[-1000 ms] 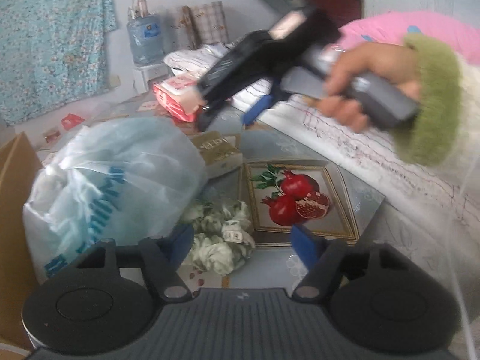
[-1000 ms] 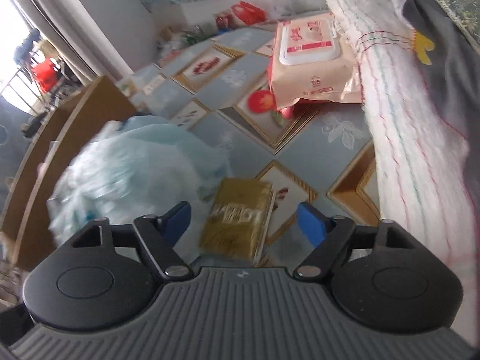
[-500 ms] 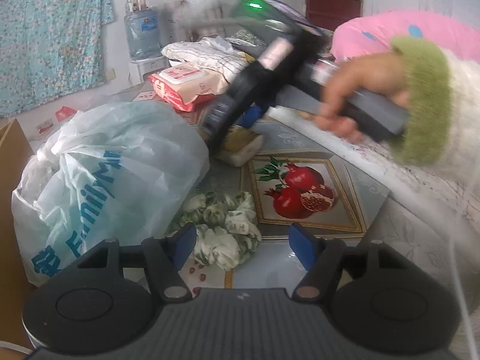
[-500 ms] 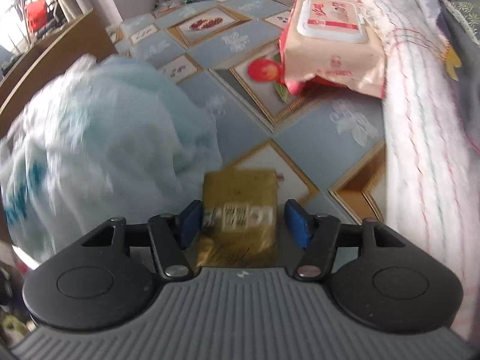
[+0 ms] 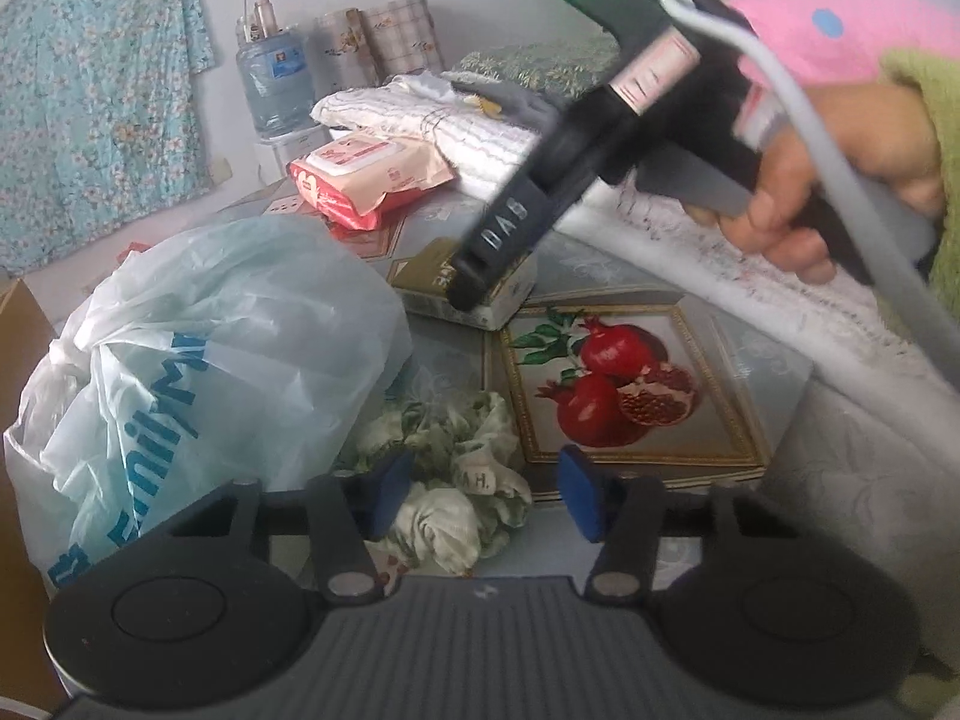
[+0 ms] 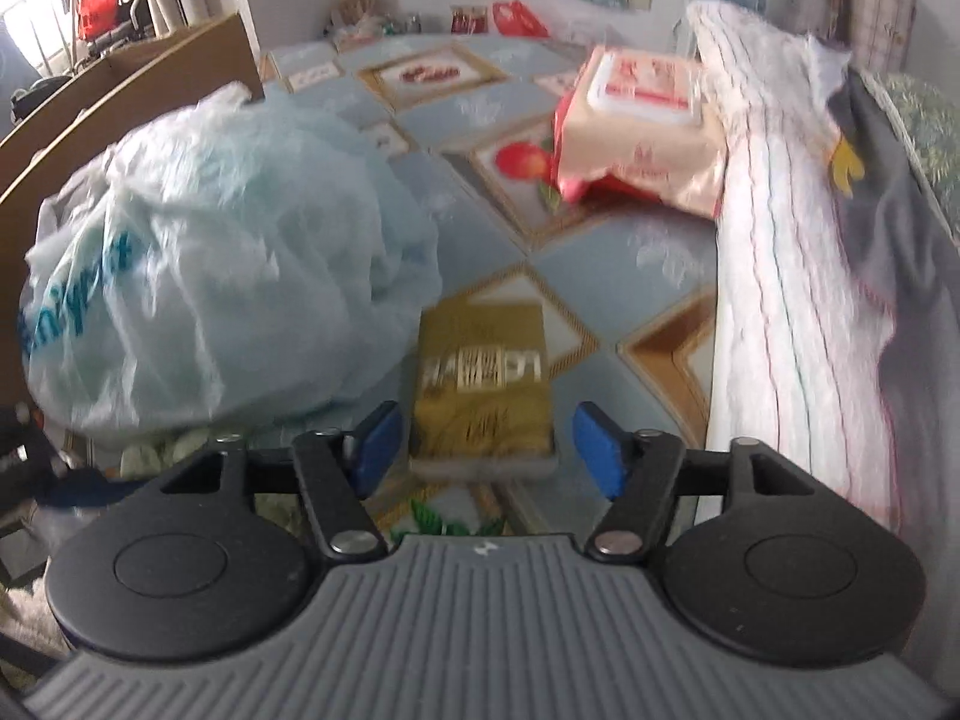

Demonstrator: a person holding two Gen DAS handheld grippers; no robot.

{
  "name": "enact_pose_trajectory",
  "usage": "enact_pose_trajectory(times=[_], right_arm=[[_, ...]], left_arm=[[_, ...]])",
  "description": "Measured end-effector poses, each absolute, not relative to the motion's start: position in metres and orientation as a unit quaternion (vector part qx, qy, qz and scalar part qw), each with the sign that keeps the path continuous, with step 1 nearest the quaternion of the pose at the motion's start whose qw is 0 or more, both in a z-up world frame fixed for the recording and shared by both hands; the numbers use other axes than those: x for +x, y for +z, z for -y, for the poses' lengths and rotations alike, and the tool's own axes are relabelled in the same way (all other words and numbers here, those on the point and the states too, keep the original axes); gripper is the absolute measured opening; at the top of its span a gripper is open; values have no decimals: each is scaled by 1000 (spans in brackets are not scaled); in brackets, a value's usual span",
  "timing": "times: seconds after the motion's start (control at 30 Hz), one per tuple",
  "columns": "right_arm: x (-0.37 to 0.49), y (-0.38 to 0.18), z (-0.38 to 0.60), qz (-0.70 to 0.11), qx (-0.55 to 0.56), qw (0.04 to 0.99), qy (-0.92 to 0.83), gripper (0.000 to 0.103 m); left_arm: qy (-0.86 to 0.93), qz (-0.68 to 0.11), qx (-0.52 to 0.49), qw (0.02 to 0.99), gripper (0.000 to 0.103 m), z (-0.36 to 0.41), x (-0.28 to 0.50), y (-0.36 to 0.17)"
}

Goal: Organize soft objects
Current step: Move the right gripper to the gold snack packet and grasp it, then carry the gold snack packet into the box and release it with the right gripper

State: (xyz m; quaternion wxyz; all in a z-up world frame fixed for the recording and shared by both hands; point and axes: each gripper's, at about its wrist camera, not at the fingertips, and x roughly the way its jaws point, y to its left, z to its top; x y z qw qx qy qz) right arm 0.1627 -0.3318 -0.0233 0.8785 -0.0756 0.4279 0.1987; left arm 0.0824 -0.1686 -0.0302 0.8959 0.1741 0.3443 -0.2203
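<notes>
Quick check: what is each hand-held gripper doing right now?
Left hand-held gripper: open, closing around the green scrunchie.
Right hand-held gripper: open, reopening, gold packet between its pads.

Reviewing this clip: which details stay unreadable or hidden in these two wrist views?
- Plastic bag contents: both views, translucent film hides them.
- Gold pack lettering: right wrist view, motion blur; in the left view the right gripper covers it.
- Scrunchie near edge: left wrist view, behind the left gripper.
- Wipes pack print: too small.
</notes>
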Motion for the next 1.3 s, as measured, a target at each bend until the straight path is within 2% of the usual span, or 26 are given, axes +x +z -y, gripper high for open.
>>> enact_pose_trajectory(times=[0.03, 0.1, 0.13, 0.2, 0.23, 0.27, 0.47, 0.6, 0.93, 1.3], right_arm=[[166, -24, 330, -426, -76, 878, 202, 66], [176, -31, 326, -432, -76, 875, 205, 66], [179, -35, 325, -436, -75, 873, 206, 66], [184, -43, 324, -442, -72, 870, 206, 61], [183, -44, 325, -438, -75, 873, 201, 52], [181, -43, 325, -436, -76, 875, 198, 52], [157, -39, 345, -435, -31, 879, 191, 51], [138, -32, 367, -431, 44, 881, 192, 51], [101, 0, 391, -388, 161, 881, 218, 51], [84, 57, 360, -329, 179, 875, 307, 51]], left_arm=[[-217, -347, 175, 896, 46, 169, 84, -32], [-209, -356, 172, 895, 31, 169, 89, -34], [-208, -359, 168, 894, 28, 167, 92, -34], [-209, -361, 158, 895, 22, 164, 93, -33], [-210, -361, 155, 895, 19, 163, 93, -33], [-211, -362, 152, 896, 18, 161, 93, -32], [-218, -356, 143, 898, 15, 155, 84, -27], [-223, -339, 139, 903, 13, 152, 77, -19], [-217, -304, 76, 925, 13, 125, 73, 23], [-171, -228, -15, 958, 13, 57, 49, 95]])
